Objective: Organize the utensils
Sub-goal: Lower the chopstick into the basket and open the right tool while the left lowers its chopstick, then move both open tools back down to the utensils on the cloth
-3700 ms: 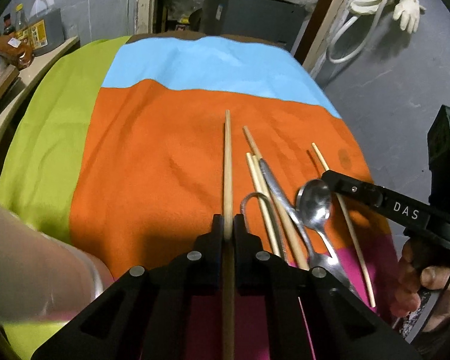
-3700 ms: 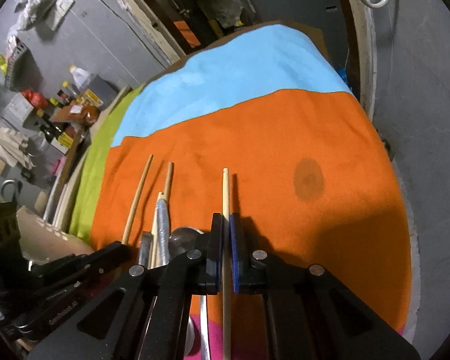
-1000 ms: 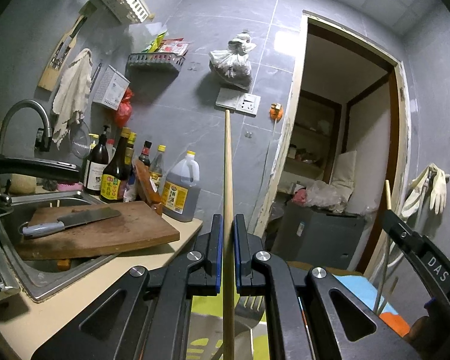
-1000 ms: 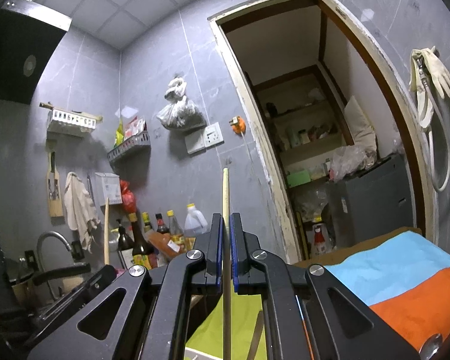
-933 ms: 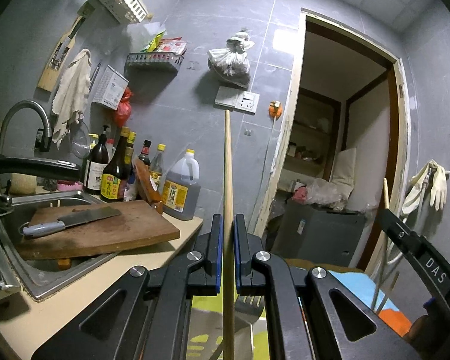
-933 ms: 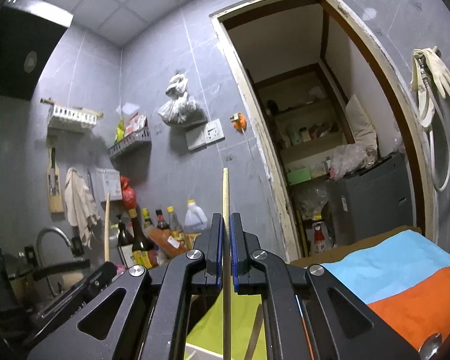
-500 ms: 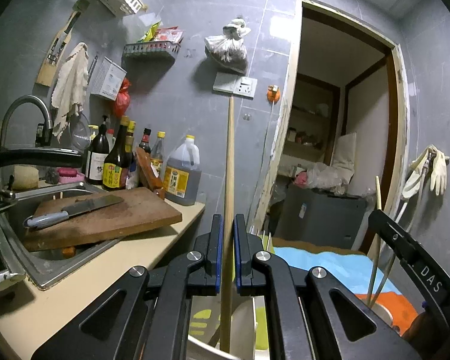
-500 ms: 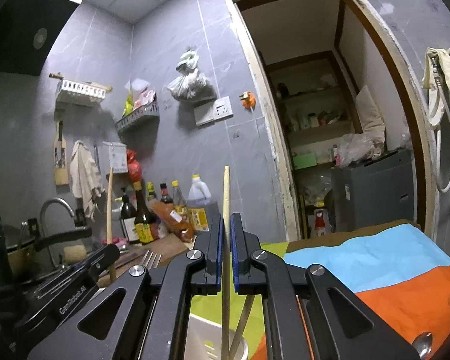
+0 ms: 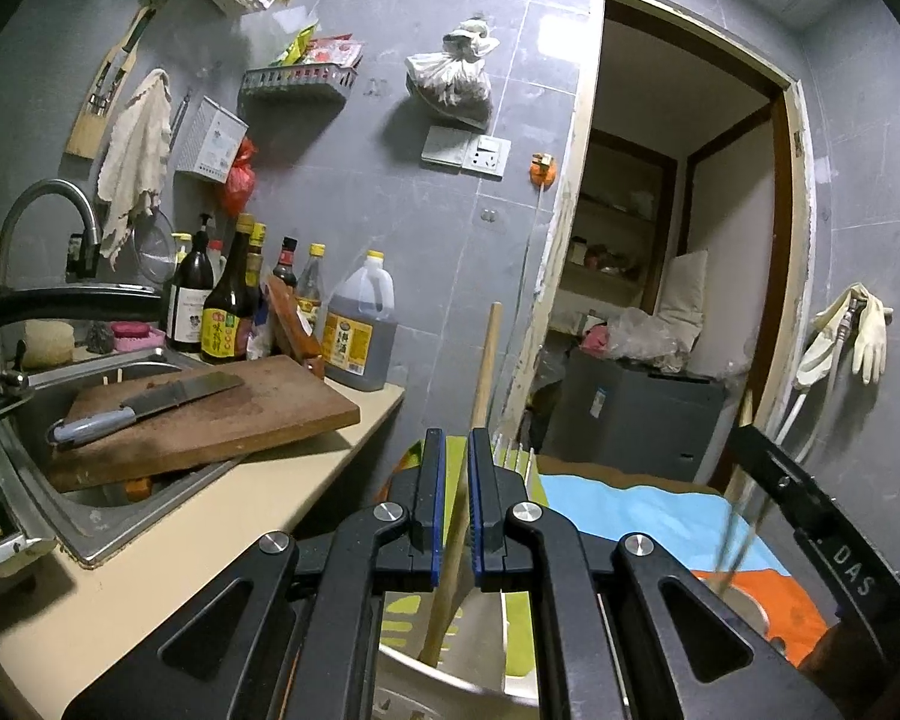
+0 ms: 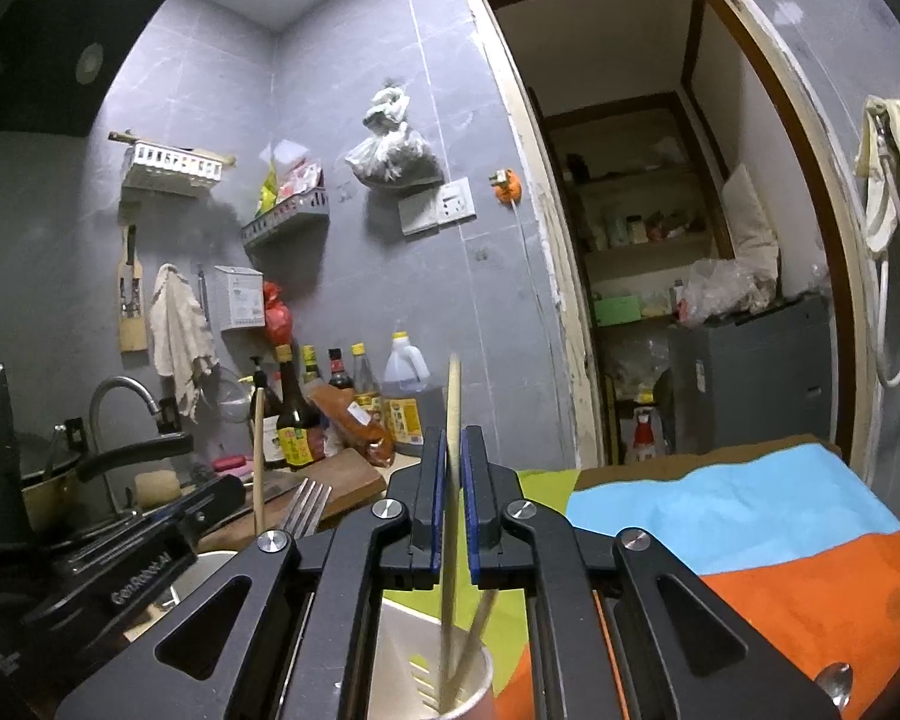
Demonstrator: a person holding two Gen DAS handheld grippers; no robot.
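My left gripper point(image 9: 453, 468) is open, its jaws parted around a wooden chopstick point(image 9: 480, 396) that leans loose between them, its foot in a white utensil holder point(image 9: 450, 666). My right gripper point(image 10: 455, 468) is open too; a second chopstick point(image 10: 452, 414) stands free between its jaws, its lower end in a round cup point(image 10: 468, 684) beside another stick. The cup adjoins the white holder point(image 10: 402, 648). Fork tines point(image 10: 306, 504) stick up left of the right gripper. The other gripper shows at each view's edge point(image 9: 810, 522) point(image 10: 150, 546).
A striped cloth covers the table point(image 10: 780, 528). A spoon bowl point(image 10: 834, 675) lies on its orange band. To the left are a sink point(image 9: 90, 516), a cutting board with a cleaver point(image 9: 150, 402), a tap point(image 9: 42, 222) and several bottles point(image 9: 228, 300). A doorway point(image 9: 660, 300) opens behind.
Both grippers opened and let go of their chopsticks, which dropped lower into the holder and cup and now lean loose. Both grippers also tilted slightly downward.
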